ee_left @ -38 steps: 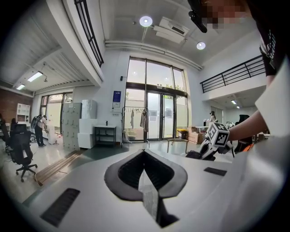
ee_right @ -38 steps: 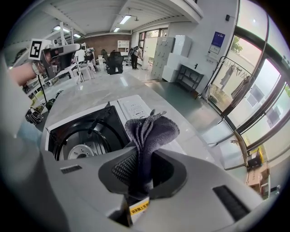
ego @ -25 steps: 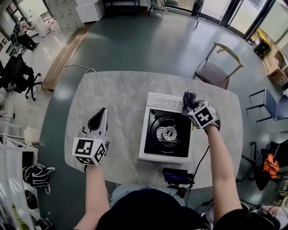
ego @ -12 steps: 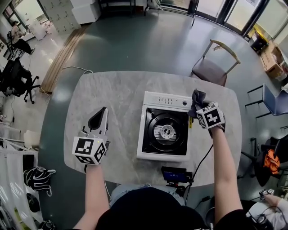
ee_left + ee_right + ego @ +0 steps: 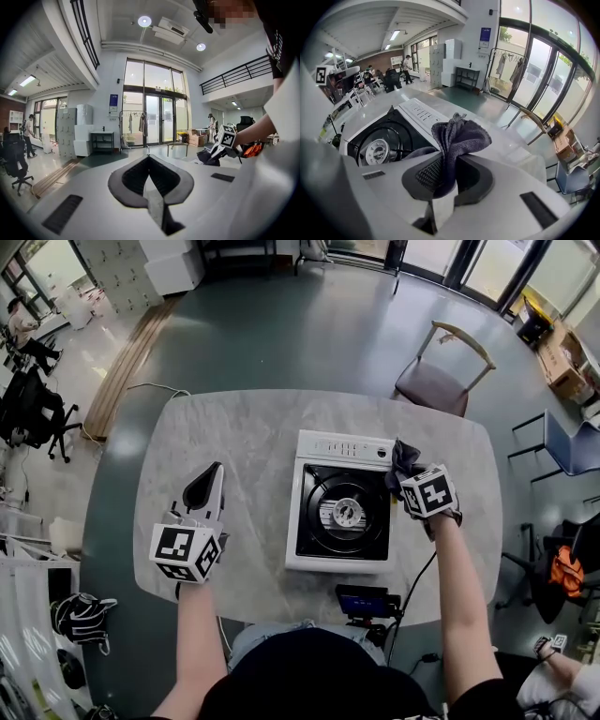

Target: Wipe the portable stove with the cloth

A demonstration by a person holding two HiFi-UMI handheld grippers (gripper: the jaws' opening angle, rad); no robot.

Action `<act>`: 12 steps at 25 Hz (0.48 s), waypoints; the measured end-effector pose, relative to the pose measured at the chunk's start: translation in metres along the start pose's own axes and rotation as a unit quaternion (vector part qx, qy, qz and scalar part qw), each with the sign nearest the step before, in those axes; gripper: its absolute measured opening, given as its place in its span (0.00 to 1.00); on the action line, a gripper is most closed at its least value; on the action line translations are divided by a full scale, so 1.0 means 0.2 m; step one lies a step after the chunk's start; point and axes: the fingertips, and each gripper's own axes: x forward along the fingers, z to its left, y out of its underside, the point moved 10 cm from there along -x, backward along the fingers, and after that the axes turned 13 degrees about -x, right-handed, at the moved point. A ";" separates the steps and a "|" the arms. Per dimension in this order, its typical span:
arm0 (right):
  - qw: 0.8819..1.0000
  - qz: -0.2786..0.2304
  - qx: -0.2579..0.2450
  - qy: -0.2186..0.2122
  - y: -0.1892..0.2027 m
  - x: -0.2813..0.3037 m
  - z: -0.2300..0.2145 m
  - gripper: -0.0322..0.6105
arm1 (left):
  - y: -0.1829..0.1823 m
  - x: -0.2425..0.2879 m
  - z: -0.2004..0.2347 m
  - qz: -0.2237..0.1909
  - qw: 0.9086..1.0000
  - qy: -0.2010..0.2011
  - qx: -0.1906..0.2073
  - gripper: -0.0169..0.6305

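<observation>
Right gripper [image 5: 449, 174] jaws clamped on gray cloth [image 5: 457, 136], bunched at right edge of portable stove [image 5: 342, 448], beside black burner well. Left gripper [image 5: 206, 491] jaws pressed together, nothing between, over marble table [image 5: 253, 427], well left of stove. Wide tabletop margin left and beyond stove, narrower right. 1 chair [image 5: 441, 390] past far table edge.

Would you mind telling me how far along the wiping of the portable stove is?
Done: the cloth is pinched in the right gripper. In hand: it sits at the far right corner of the portable stove. Left: no wiped trace shows, so how much remains is unclear. The left gripper is shut, empty, off to the side.
</observation>
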 end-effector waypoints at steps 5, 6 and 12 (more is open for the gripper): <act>0.999 -0.009 0.048 0.000 0.04 -0.03 0.05 0.15 | -0.01 -0.01 -0.01 -0.002 1.000 0.008 0.002 0.04; 0.998 -0.012 0.061 -0.001 0.05 -0.04 0.06 0.15 | -0.01 -0.01 -0.02 -0.003 1.000 0.010 0.003 0.04; 0.994 -0.019 0.111 -0.005 0.06 -0.09 0.10 0.15 | -0.02 -0.02 -0.03 -0.006 1.000 0.017 0.008 0.04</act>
